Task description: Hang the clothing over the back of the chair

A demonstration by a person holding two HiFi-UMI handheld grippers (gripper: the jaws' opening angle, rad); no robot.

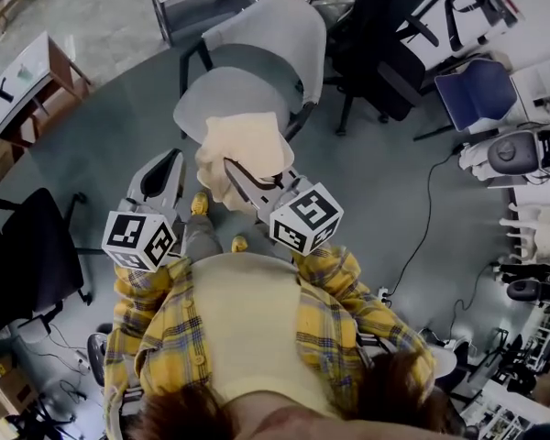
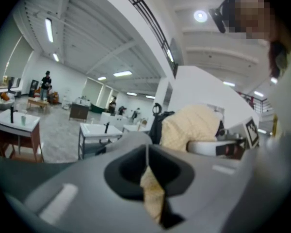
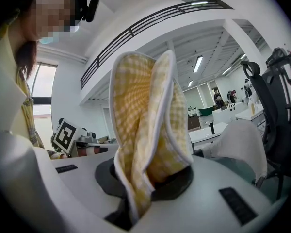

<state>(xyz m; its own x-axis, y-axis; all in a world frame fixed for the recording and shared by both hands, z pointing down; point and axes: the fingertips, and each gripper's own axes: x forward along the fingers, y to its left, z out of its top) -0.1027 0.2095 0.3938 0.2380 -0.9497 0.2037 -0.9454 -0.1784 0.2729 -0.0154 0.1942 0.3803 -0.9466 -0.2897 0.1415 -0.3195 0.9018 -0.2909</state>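
I have the yellow gingham garment (image 3: 144,125) held in both tongs. The right gripper (image 3: 143,191) is clamped on a thick fold of it, with the white-trimmed edge standing up out of the jaws. The left gripper (image 2: 146,154) is closed on a thin corner of the same cloth, and only a small tuft shows between its jaws. In the head view the garment hangs bunched between the two tools, in the air over the near part of the grey chair (image 1: 257,62), above its seat (image 1: 222,104) and short of the backrest (image 1: 275,26) on the far side. I read this as the carry step: the cloth is lifted and not yet on the chair. Next I need to bring both grippers above the backrest's top edge, spread them so the cloth opens out, lay it across that edge, then release. The left hold looks slight and could slip if I pull the cloth taut.
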